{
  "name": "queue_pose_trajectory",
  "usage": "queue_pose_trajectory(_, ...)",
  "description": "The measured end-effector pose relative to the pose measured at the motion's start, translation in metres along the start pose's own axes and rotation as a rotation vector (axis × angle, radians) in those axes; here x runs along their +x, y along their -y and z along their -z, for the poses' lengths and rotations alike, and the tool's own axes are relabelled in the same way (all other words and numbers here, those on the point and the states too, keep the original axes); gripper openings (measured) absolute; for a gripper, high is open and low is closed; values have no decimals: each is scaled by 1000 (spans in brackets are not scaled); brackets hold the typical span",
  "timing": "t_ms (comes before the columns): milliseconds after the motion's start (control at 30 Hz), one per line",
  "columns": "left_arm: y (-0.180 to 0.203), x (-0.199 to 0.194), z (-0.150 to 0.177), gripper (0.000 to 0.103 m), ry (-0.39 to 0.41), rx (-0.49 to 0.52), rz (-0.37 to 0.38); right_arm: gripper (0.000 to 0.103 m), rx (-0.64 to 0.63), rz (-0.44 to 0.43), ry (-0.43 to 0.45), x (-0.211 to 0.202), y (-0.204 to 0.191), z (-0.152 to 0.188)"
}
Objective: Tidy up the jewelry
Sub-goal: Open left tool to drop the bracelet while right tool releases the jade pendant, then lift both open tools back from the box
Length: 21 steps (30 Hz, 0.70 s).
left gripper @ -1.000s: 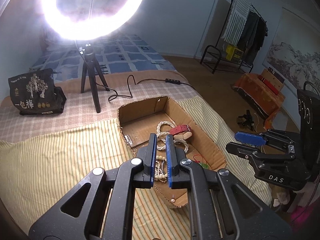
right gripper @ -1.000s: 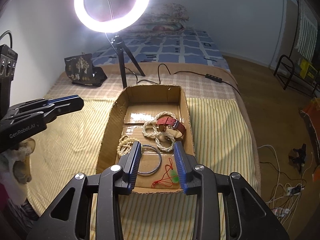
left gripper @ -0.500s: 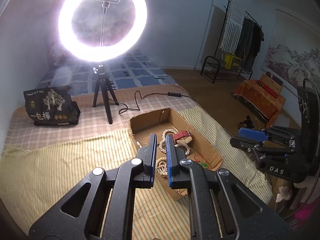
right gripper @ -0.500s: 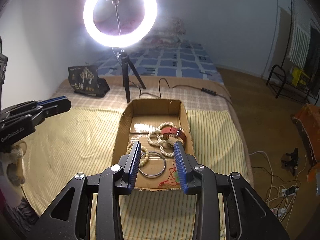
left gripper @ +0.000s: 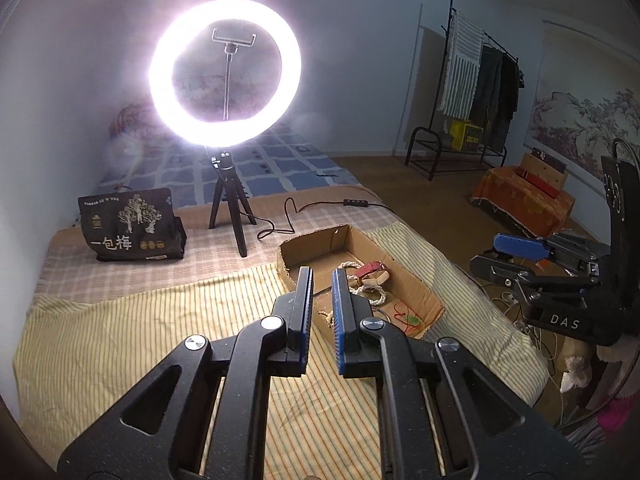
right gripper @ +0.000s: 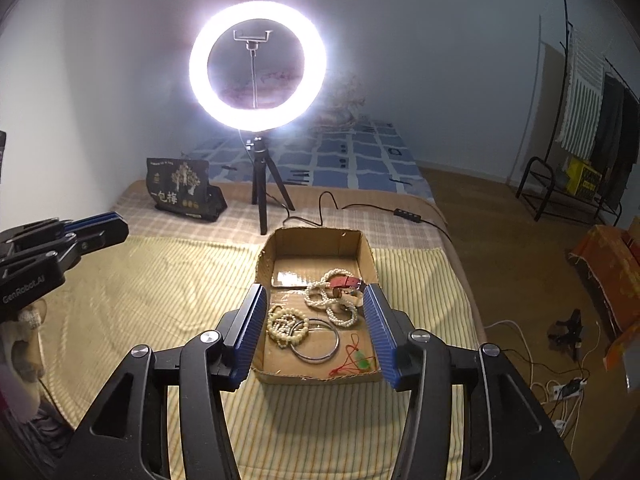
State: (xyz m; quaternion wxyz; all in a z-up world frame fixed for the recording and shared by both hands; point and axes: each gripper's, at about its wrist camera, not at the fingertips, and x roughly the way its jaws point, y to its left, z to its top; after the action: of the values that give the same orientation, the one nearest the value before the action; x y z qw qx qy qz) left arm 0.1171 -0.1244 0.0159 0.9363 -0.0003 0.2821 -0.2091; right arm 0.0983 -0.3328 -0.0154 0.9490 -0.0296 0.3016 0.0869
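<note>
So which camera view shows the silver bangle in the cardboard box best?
The right wrist view: the silver bangle lies there as a full ring on the floor of the cardboard box, framed between the open fingers of the right gripper. In the left wrist view the left gripper hides nearly all of it.

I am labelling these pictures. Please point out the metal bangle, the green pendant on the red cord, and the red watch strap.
metal bangle [right gripper: 335, 345]: right wrist view, on its right rim.
green pendant [right gripper: 361, 360]: right wrist view, on the green stone.
red watch strap [right gripper: 347, 281]: right wrist view, on the middle of the strap.
</note>
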Motion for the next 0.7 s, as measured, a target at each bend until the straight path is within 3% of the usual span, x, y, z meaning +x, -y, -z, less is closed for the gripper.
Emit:
queue_pose_trajectory(33,1,-3,1,32,7,2,1,49,2,6,7,-2,-2,1)
queue_pose_trajectory(100,2,-8,2,48,23,4,0,57,4,16,18,-6,-5,2)
queue_pose_trajectory(200,4,-14,5,51,36,25,-13,66,-2,47,44,-11,-10,4)
queue_pose_trajectory(333,2,-18,9,79,53,18,-36,75,-10,97,75,-16,-14,7)
queue_pose_trajectory(700,-6,-19,16,92,52,4,-86,80,8,177,84,-10,-11,14)
